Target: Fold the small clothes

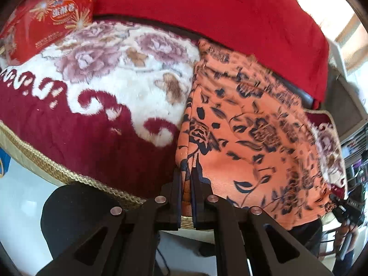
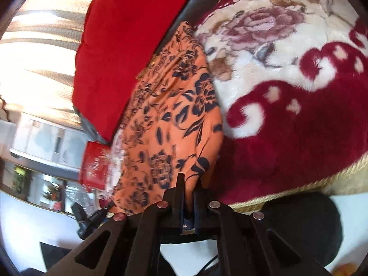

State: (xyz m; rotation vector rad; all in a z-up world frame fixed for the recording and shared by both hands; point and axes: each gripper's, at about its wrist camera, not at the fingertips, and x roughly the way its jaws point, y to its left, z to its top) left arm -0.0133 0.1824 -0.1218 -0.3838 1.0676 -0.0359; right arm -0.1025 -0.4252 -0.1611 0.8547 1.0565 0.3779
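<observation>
Plush floral blanket (image 1: 96, 87) carries the orange floral garment (image 1: 253, 124), its length running away from both tools. Left tool (image 1: 186, 179) and right tool (image 2: 189, 184) each pinch its near hem.

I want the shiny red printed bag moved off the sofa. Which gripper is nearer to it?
Left. The left gripper clamps the orange floral garment on the bag's side; the right gripper clamps its far edge.
</observation>
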